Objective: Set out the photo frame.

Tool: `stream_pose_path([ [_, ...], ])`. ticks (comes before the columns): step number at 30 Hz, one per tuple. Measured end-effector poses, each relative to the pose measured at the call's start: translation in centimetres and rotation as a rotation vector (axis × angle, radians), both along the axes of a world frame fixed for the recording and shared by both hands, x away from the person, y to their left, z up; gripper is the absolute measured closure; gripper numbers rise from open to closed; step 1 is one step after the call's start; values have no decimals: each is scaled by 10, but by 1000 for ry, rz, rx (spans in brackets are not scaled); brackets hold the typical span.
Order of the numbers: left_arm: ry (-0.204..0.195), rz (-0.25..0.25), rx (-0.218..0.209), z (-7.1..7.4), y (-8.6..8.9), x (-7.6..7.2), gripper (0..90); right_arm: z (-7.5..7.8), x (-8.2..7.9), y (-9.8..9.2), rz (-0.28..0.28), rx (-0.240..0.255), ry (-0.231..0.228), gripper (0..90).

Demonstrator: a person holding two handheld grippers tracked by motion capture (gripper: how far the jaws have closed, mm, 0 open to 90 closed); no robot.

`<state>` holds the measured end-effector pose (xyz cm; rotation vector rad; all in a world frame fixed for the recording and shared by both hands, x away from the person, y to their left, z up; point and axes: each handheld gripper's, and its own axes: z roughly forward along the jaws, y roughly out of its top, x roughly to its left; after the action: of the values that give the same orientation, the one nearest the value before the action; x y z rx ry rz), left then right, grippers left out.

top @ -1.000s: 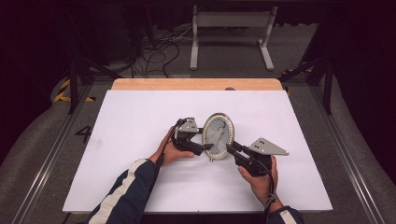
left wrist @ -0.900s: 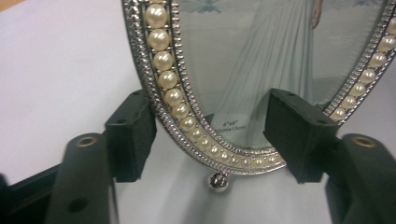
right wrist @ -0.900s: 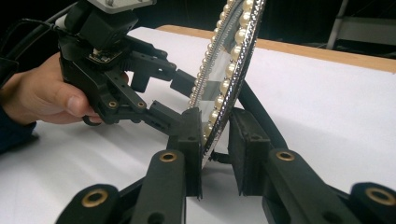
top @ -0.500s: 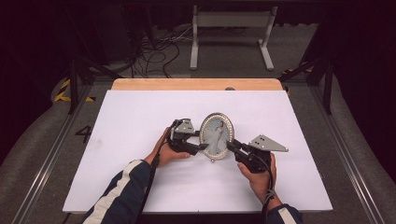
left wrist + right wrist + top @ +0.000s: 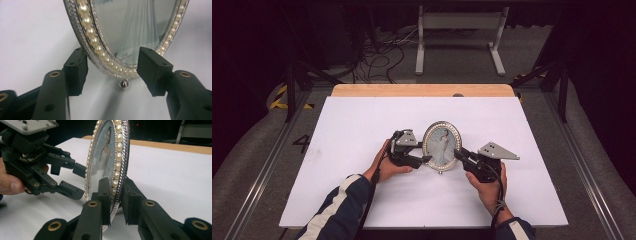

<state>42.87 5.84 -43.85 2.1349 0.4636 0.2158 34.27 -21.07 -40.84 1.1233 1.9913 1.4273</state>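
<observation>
My right gripper (image 5: 113, 202) pinches the oval frame (image 5: 441, 145) upright; left fingers (image 5: 76, 71) just narrowed, astride its rim, not pressing. Careless squeeze could topple it.

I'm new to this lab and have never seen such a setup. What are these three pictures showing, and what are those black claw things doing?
A person sits at a table covered by a white sheet and holds a hand-operated claw in each hand. The high view looks down from above; the other two views come from cameras riding on each claw. Standing upright on the sheet is an oval picture frame edged with pearls. The right claw pinches the frame's rim, one jaw on the front and one behind. The left claw has its jaws on either side of the frame's lower edge with a gap on at least one side, so it does not look clamped.
</observation>
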Motion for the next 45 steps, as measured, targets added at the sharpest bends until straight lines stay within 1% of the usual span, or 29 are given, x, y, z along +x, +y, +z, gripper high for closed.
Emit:
stream_pose_path([
  [1, -6, 11, -5, 1, 0, 1, 378, 0, -1, 1, -6, -7, -5, 777],
  [3, -2, 17, -32, 3, 1, 1, 370, 2, -3, 1, -10, -10, -12, 770],
  [5, -10, 13, -49, 4, 2, 1, 408, 4, -5, 0, -15, -17, -25, 776],
  [8, -6, 28, -52, 5, 6, 2, 485, 4, -5, 1, -20, -16, -24, 781],
  [10, -9, 34, -45, 5, 7, 2, 551, 3, -5, 1, -21, -12, -24, 782],
  [11, -14, 37, -31, 6, 7, 0, 564, 3, -5, 1, -23, -14, -24, 782],
  [12, -14, 37, -31, 6, 7, 0, 567, 3, -4, 2, -24, -14, -23, 782],
  [13, -45, 30, 8, 8, 5, -2, 567, 3, -4, 2, -27, -15, -25, 786],
  [14, -45, 28, 14, 8, 5, -3, 567, 3, -3, 2, -34, -21, -23, 786],
  [15, -45, 28, 14, 8, 5, -3, 569, 3, -3, 2, -34, -21, -23, 786],
  [16, -47, 30, 19, 8, 5, -4, 569, 3, -1, 1, -34, -11, -22, 790],
  [17, -43, 31, 15, 8, 4, -5, 571, 2, 0, 0, -31, 3, -16, 791],
  [20, -51, 34, 23, 8, 5, -8, 580, 3, 1, -1, -37, 0, -13, 790],
  [24, -47, 30, 21, 9, 7, -11, 588, 3, 2, -3, -39, -3, -9, 786],
  [27, -54, 34, 32, 11, 6, -15, 587, 2, 3, -4, -39, -4, -11, 781],
  [30, -52, 37, 32, 11, 7, -18, 588, 2, 4, -5, -39, 1, -5, 780],
  [35, -60, 47, 44, 10, 8, -22, 591, 2, 5, -4, -35, -5, -5, 779],
  [39, -62, 45, 42, 10, 9, -24, 594, 2, 6, -4, -38, -5, -4, 774],
  [45, -65, 39, 64, 8, 10, -29, 603, 2, 8, -2, -35, -9, -8, 773],
])
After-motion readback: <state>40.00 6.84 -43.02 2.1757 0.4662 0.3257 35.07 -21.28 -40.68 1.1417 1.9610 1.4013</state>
